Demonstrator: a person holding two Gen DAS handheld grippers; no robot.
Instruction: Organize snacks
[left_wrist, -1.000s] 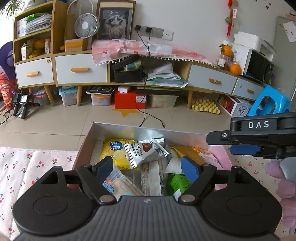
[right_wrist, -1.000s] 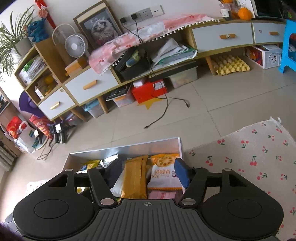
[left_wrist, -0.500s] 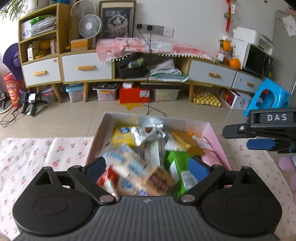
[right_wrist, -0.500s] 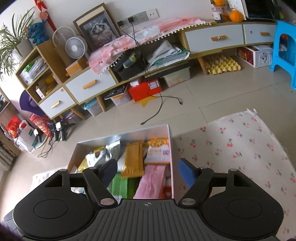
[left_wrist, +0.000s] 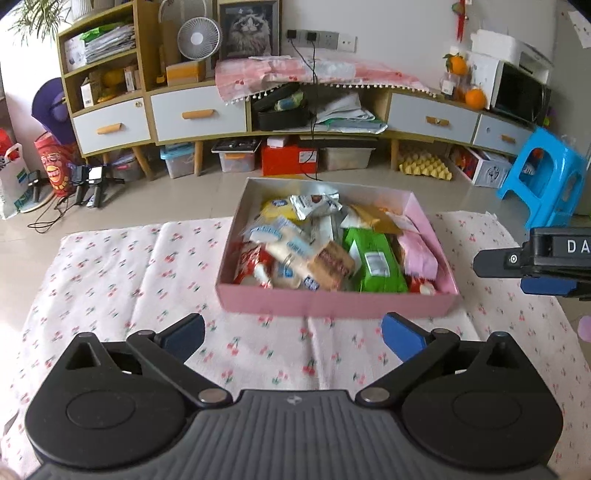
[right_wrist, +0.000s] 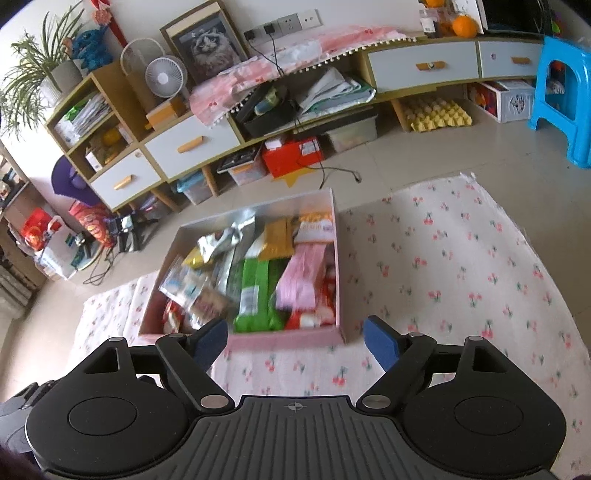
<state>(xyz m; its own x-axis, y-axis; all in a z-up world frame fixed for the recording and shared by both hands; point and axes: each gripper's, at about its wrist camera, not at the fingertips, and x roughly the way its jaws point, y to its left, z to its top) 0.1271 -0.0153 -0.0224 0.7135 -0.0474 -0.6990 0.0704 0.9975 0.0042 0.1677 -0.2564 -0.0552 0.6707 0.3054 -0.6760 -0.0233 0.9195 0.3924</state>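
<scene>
A shallow pink box (left_wrist: 332, 304) full of snack packets stands on the cherry-print cloth (left_wrist: 110, 273); it also shows in the right wrist view (right_wrist: 288, 338). Inside lie a green packet (left_wrist: 371, 260), a pink packet (left_wrist: 421, 253), silver and yellow packets and several small ones. My left gripper (left_wrist: 293, 334) is open and empty, held back from the box's near wall. My right gripper (right_wrist: 295, 339) is open and empty, above the box's near edge. The right gripper also shows at the right edge of the left wrist view (left_wrist: 535, 258).
The cloth (right_wrist: 461, 280) covers a low surface on a tiled floor. A long sideboard (left_wrist: 295, 110) with drawers runs along the far wall, with storage bins and a red box (left_wrist: 288, 158) under it. A blue plastic stool (left_wrist: 543, 184) stands at the right.
Both grippers have pulled back and up from inside the box. The whole box now shows in both views, where before only the snacks filled the view between the fingers.
</scene>
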